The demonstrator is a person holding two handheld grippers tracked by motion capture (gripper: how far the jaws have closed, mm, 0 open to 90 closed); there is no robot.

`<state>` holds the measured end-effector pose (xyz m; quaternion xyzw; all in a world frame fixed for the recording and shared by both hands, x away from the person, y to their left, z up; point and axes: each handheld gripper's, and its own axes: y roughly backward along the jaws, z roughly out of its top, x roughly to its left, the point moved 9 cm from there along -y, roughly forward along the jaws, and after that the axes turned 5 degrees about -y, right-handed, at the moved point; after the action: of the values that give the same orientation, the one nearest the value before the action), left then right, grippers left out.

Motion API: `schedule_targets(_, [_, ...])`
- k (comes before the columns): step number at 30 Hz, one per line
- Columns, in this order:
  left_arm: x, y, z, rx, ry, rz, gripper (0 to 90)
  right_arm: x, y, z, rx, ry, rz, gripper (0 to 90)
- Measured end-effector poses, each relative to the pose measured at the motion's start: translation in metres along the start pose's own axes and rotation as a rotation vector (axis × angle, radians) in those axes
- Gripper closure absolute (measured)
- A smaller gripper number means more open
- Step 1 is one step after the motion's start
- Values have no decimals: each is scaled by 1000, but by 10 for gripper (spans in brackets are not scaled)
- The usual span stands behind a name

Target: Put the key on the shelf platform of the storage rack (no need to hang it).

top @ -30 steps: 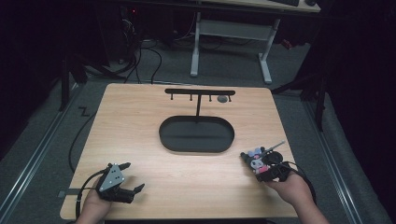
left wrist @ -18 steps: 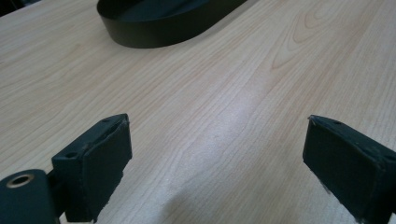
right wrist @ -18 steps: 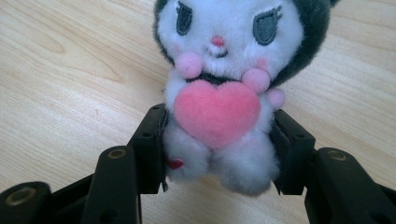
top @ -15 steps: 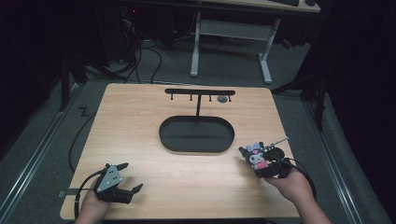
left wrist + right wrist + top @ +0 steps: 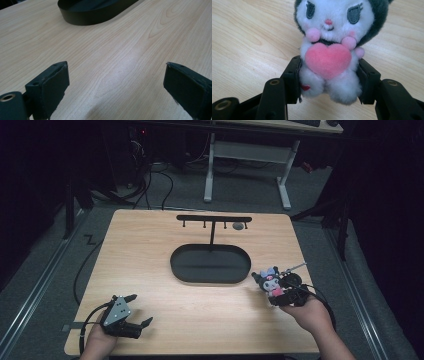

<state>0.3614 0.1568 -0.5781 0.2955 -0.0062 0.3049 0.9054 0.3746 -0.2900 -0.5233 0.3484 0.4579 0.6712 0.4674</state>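
High view: pale wooden table (image 5: 150, 250) on grey floor (image 5: 50, 245), dark surroundings.

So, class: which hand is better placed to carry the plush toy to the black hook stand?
Right. The right gripper already clamps the white-and-grey plush toy with the pink heart, beside the black oval-based hook stand. The left gripper stands open and empty near the table's front-left corner.

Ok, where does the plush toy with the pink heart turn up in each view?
High view: the plush toy sits right of centre, clamped in the right gripper, just right of the black oval tray.
Right gripper view: plush toy at centre, squeezed between the jaws.
Left gripper view: not in it.
Shared landmark: the wooden table.
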Motion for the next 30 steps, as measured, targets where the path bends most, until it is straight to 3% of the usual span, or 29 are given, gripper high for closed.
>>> schedule_targets(9, [2, 0, 3, -14, 6, 3, 67, 4, 11, 16, -32, -16, 26, 474])
schedule_targets(16, [2, 1, 4, -22, 11, 1, 61, 17, 10, 34, -42, 16, 29, 474])
schedule_targets(24, [3, 3, 3, -25, 16, 6, 29, 37, -3, 57, -53, 63, 38, 474])
schedule_targets(30, [4, 5, 2, -22, 19, 4, 15, 44, -9, 69, -51, 72, 45, 474])
